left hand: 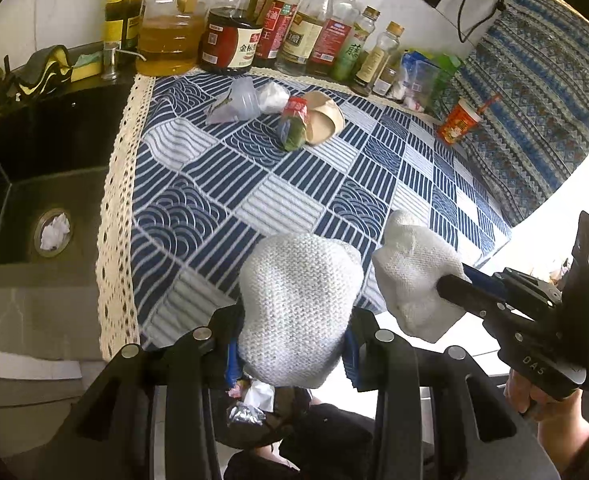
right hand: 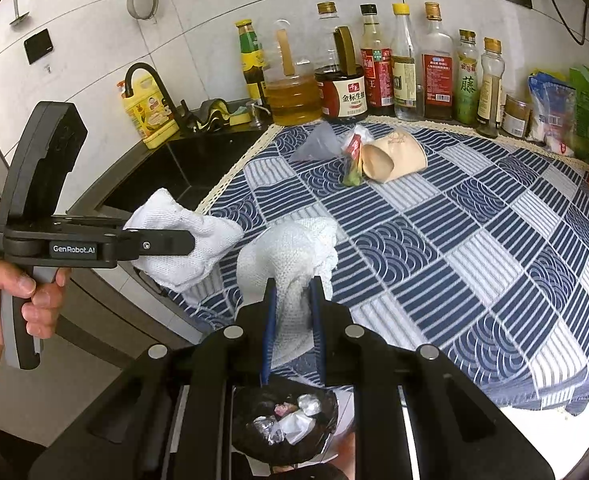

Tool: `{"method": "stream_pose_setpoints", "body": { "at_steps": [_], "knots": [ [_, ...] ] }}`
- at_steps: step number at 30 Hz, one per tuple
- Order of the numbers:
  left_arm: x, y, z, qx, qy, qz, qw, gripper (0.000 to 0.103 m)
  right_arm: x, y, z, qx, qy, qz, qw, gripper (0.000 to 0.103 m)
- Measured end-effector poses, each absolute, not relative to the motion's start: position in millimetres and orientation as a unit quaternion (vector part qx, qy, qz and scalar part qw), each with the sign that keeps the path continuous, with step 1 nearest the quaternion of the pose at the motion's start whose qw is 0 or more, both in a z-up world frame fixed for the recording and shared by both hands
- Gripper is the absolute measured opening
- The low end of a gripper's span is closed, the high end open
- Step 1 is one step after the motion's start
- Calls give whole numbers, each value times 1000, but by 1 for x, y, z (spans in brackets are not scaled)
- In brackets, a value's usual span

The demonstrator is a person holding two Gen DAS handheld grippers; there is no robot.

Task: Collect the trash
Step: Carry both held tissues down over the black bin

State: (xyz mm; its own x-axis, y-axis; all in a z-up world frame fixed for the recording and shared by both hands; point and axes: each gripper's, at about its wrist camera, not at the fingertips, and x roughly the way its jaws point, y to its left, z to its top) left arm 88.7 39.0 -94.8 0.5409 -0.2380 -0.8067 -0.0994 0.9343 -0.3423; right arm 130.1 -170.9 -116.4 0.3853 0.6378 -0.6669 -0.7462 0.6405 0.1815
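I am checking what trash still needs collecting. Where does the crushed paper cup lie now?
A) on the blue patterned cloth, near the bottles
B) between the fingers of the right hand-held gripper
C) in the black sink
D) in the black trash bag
A: the crushed paper cup lies on its side on the blue patterned cloth, just before the bottles.

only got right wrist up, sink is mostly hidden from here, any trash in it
Observer: Yes, a crumpled white tissue sits in the drain at the bottom of the sink.
Operator: ok and whats that orange thing at my far right edge, its cut off
Observer: It's a red-orange cup, upright, with a straw sticking out, at the far corner of the checked tablecloth.
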Motion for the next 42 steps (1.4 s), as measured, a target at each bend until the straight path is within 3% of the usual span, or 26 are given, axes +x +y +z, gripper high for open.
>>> {"method": "stream_pose_setpoints", "body": {
  "at_steps": [27, 42],
  "knots": [
    [14, 32, -162, -228, 520, -36, 823, 36, 68, -174, -178, -86, 430, 412, 799, 18],
    [1, 31, -227, -257, 573, -20, 778, 36, 63, -173, -223, -104, 482, 405, 770, 18]
  ]
}}
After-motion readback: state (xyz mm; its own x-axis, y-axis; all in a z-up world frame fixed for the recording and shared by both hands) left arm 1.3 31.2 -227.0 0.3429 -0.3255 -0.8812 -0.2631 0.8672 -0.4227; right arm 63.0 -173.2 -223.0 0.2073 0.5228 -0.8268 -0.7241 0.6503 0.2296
